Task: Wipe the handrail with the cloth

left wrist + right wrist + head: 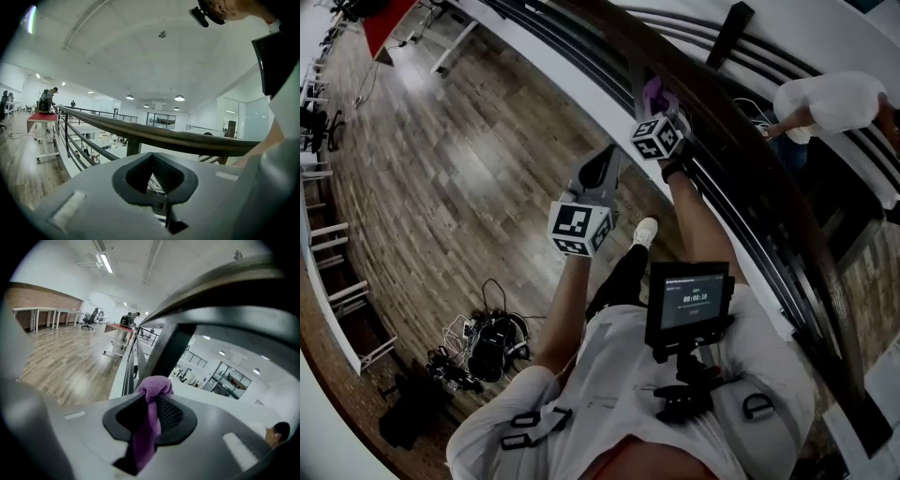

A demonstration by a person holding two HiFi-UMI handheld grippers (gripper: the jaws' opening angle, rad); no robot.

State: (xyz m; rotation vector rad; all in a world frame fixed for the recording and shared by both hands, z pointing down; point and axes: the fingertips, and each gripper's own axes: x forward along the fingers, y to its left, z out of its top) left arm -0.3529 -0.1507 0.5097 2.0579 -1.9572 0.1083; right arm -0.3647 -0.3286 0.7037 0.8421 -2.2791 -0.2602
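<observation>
The dark wooden handrail (pixel 741 141) runs from the upper left to the lower right on black posts. My right gripper (pixel 662 101) is up against the rail's near side, shut on a purple cloth (pixel 654 92). In the right gripper view the cloth (pixel 146 437) bunches out between the pads, and the handrail (pixel 225 296) passes just overhead. My left gripper (pixel 604 161) hangs lower and to the left, off the rail, shut with nothing in it. In the left gripper view the handrail (pixel 164 136) crosses just beyond the pads (pixel 164 176).
Below the rail run thinner black bars (pixel 79 140). A person in a white shirt (pixel 834 101) is on the far side of the rail. Cables and dark bags (pixel 483 347) lie on the wood floor. A screen (pixel 689 305) hangs on my chest rig. A red table (pixel 40 117) stands by the rail.
</observation>
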